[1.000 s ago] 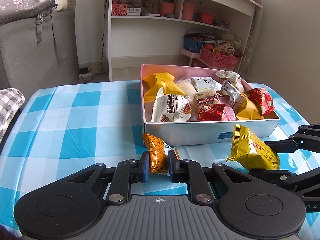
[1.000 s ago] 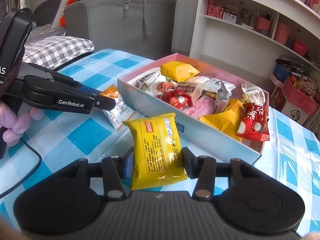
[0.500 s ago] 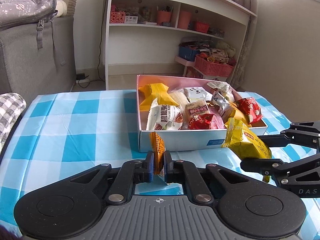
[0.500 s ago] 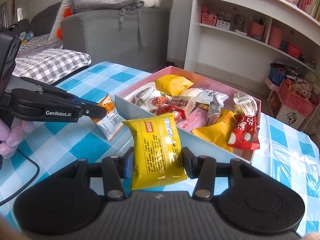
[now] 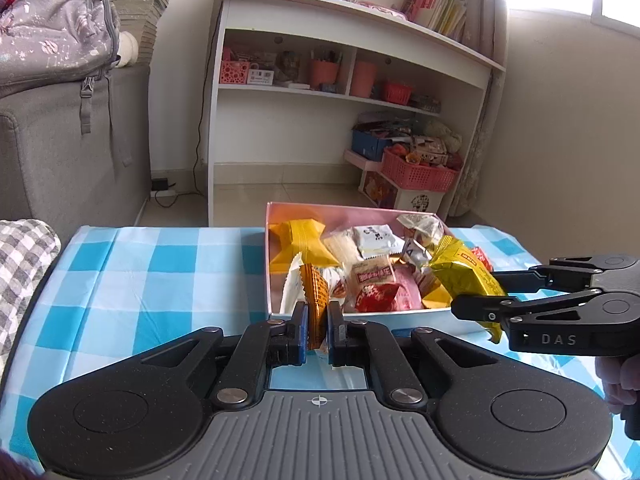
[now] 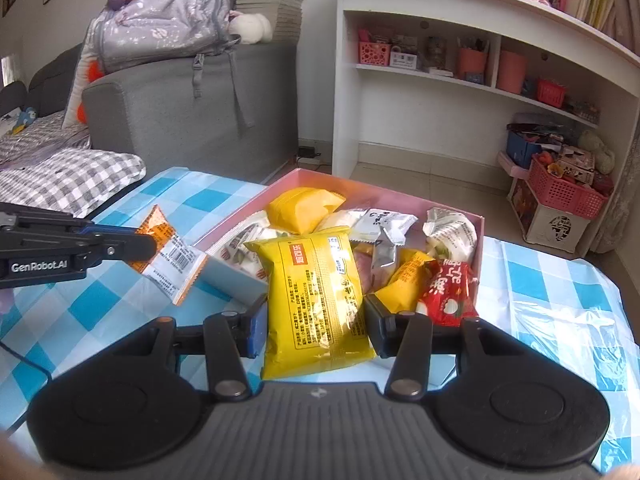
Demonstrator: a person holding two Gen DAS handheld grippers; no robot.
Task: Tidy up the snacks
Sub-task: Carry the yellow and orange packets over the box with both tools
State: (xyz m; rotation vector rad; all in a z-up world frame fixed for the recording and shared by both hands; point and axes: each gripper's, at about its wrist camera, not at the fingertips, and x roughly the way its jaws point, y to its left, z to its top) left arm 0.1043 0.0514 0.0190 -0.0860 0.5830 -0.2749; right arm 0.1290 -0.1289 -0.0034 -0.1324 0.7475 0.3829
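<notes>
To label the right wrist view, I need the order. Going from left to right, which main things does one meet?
Left claw → orange snack packet in it → yellow snack packet in the right claw → red snack packet in the pink box → pink basket on the floor.

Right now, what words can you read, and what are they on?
"GenRobot.AI": side of the left gripper.
"DAS": side of the right gripper.
Yellow packet: Chinese print, too small to read.
Orange packet: barcode and small print, unreadable.
Packets in the box: too blurred.
</notes>
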